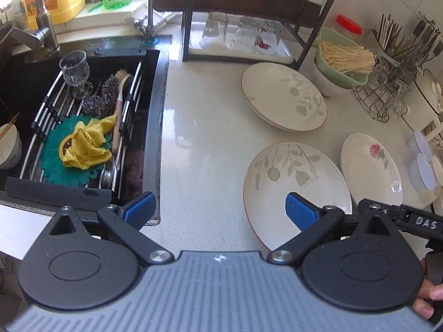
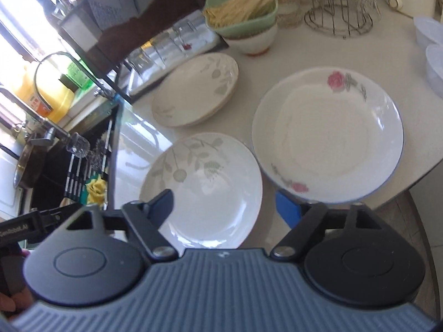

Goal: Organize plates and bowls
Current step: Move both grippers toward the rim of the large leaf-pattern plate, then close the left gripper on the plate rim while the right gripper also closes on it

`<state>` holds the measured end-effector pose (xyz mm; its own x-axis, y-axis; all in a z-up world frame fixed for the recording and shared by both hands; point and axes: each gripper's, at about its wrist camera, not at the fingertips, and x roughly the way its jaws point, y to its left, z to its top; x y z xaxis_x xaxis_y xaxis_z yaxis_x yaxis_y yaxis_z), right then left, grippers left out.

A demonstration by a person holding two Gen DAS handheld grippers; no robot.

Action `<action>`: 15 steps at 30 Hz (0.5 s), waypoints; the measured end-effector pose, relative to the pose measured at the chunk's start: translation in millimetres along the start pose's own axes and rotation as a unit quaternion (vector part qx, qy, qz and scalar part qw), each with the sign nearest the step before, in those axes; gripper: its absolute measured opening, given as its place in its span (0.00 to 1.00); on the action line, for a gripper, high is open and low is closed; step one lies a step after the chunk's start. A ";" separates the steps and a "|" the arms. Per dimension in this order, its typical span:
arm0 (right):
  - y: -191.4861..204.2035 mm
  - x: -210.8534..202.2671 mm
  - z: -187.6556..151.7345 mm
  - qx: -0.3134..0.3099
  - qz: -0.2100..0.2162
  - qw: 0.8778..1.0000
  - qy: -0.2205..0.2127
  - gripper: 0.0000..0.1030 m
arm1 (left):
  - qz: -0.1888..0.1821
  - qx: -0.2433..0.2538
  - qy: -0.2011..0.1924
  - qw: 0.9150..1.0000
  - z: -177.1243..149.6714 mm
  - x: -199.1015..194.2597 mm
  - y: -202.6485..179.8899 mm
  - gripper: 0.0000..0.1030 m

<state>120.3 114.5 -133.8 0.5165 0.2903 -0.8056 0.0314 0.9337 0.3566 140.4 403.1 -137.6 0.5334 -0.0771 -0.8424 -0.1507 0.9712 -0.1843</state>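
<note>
Three plates lie on the white counter. A leaf-pattern plate (image 1: pixel 293 191) (image 2: pixel 207 191) lies nearest, a rose-pattern plate (image 1: pixel 371 166) (image 2: pixel 329 135) to its right, and a second leaf-pattern plate (image 1: pixel 282 96) (image 2: pixel 193 91), which looks stacked on another, lies farther back. A green bowl of noodles (image 1: pixel 343 58) (image 2: pixel 243 8) sits in a white bowl behind them. My left gripper (image 1: pixel 218 210) is open and empty above the counter, left of the near plate. My right gripper (image 2: pixel 227 207) is open and empty over the near plate's front edge.
A black sink (image 1: pixel 83 127) with a rack, cloth, brush and glass is at left. A dark rack with upturned glasses (image 1: pixel 243 36) stands at the back. A wire stand (image 1: pixel 384 96), utensil holder and plastic lids (image 1: pixel 420 163) crowd the right. The counter edge (image 2: pixel 409 188) is near right.
</note>
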 end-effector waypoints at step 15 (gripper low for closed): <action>-16.1 34.1 -17.8 0.005 -0.004 1.000 0.014 0.39 | -0.068 -0.022 0.008 0.997 -0.4 47.7 7.9 0.87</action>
<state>122.2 113.1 -175.4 0.4926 0.2877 -0.8213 0.0446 0.9342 0.3540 164.3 407.1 -179.4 0.5377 -0.2118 -0.8161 -0.1141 0.9408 -0.3193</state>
